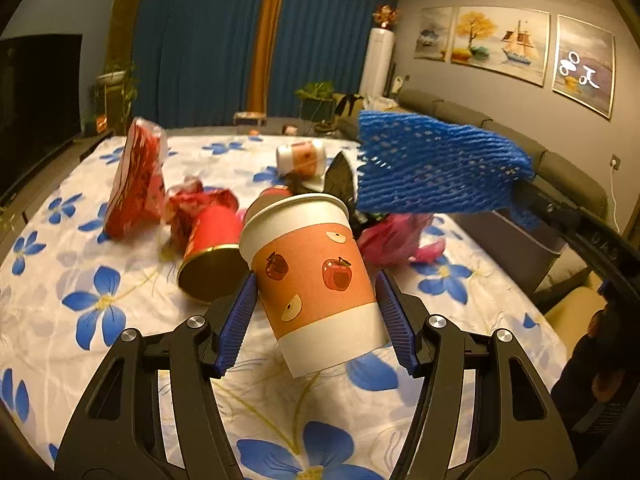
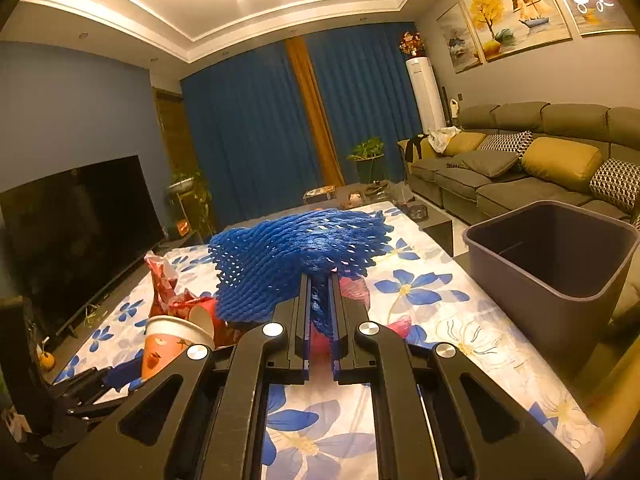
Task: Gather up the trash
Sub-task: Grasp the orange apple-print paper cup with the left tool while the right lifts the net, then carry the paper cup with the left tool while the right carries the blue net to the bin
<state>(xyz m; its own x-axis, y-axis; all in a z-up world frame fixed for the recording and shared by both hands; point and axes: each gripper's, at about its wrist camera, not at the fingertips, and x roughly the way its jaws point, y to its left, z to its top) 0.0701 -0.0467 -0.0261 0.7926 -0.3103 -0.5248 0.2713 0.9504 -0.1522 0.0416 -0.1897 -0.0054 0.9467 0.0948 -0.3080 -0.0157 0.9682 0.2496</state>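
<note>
Between the blue ribbed pads of the left gripper [image 1: 316, 312] sits a paper cup [image 1: 316, 280] with an orange sleeve printed with apples, tilted with its open mouth leaning away and to the left. Both pads press against its sides, so the cup is grasped and lifted clear of the flowered tablecloth [image 1: 80, 312].

Just left of the cup, a red can [image 1: 212, 256] lies on its side with its gold bottom facing the camera. Beyond the can are crumpled red wrappers [image 1: 196, 204] and a red snack bag [image 1: 138, 184] standing on edge. Behind the cup, farther up the cloth, a second apple-print cup [image 1: 302, 158] lies on its side, and a pink plastic bag [image 1: 396, 236] rests to the cup's right.

Up and to the right of the cup, a blue foam net [image 1: 436, 168] hangs in the air. From the right wrist view, the right gripper [image 2: 320, 304] is clenched tight on one end of that net [image 2: 288, 256], which fans out ahead of the jaws above the cloth. Right of the net, beside the table's edge, stands a grey bin [image 2: 552, 264], open and dark inside.
</note>
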